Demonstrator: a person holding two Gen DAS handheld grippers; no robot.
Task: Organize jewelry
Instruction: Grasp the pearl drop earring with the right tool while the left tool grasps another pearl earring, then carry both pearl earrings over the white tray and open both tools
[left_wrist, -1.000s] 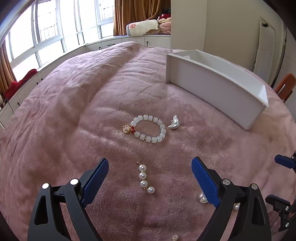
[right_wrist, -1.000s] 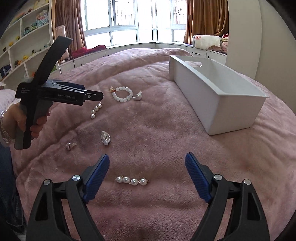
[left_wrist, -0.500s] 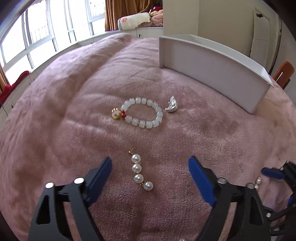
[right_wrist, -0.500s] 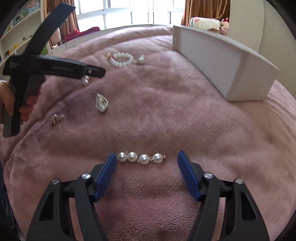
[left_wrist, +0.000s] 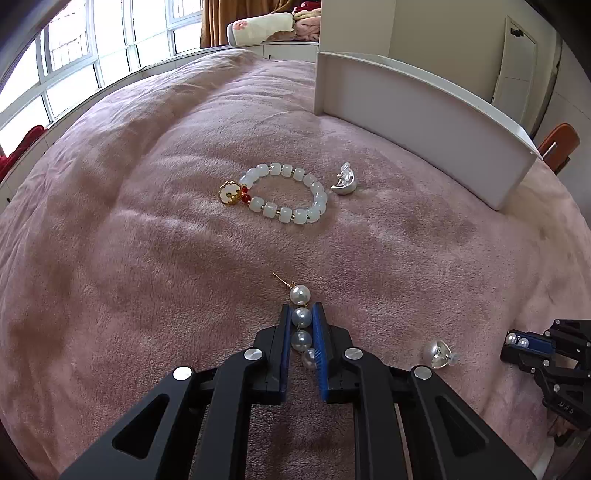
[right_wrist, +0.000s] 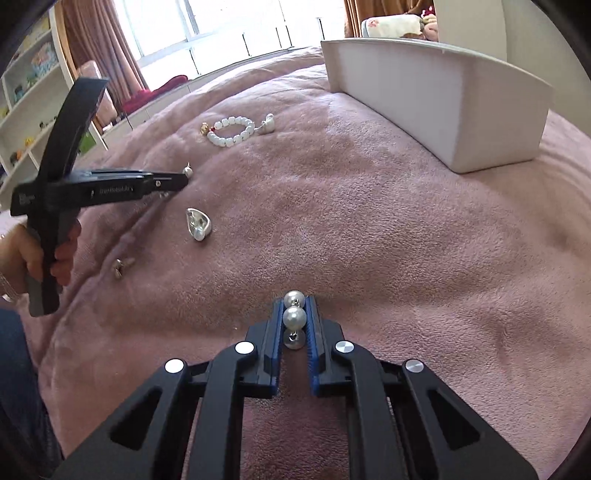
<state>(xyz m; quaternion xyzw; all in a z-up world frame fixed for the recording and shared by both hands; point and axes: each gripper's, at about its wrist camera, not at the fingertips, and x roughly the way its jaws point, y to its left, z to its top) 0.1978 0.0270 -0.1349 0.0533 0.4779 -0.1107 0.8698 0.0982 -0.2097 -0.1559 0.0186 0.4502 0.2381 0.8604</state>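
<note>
Since a second ago: both pairs of jaws closed from wide open, each onto a pearl earring. Left gripper (left_wrist: 302, 330) now pinched on a pearl drop earring (left_wrist: 301, 317), pads against the second and third pearls, top pearl and gold hook poking out ahead, all still low on the pink blanket (left_wrist: 147, 229). Right gripper (right_wrist: 294, 325) likewise clamped on the matching pearl earring (right_wrist: 294, 316), one pearl ahead of the tips.

Likely trouble: round, smooth pearls squirting out on the lift; loose end pearls swinging; hook snagging the plush pile.

Pose: both tools low, angled forward and down toward the bed, left hand (right_wrist: 44, 254) around its grip.

Waiting nearby: bead bracelet (left_wrist: 284, 194), silver earring (left_wrist: 437, 353), white box (left_wrist: 424, 122) beyond.
</note>
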